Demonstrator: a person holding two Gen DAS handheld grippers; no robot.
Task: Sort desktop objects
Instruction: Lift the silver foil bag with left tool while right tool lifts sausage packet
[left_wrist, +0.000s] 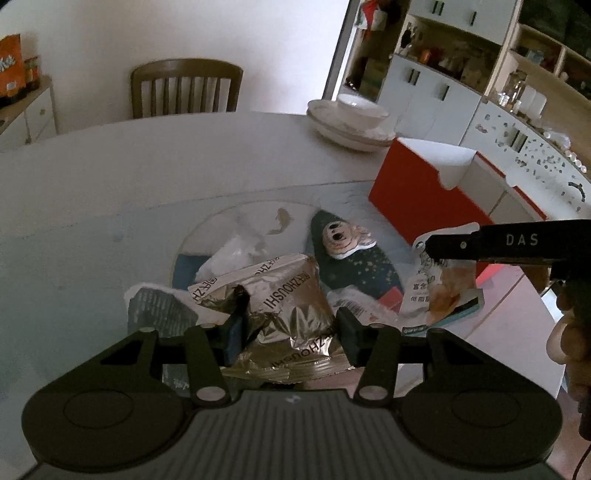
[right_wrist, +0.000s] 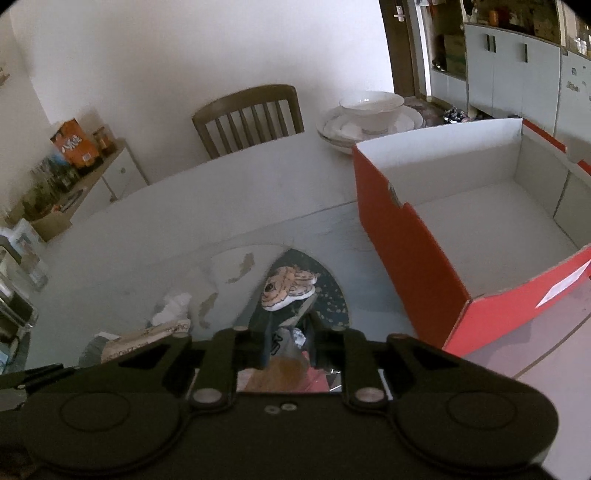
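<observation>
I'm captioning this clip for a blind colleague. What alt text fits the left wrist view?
The left hand-held gripper clamps a crumpled silver snack wrapper above a grey table. To its right, the right hand-held gripper holds a white snack packet near a red box, with a cartoon pouch lying between.

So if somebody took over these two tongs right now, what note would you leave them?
Left tongs: closed on the silver snack bag.
Right tongs: shut on a white-and-orange wrapper, held off the table.
Red box: open, nothing seen inside.
Done: both pieces gripped.
Left: drop both in the box, probably, then collect the dark cartoon packet and the crumpled white paper on the table.
</observation>
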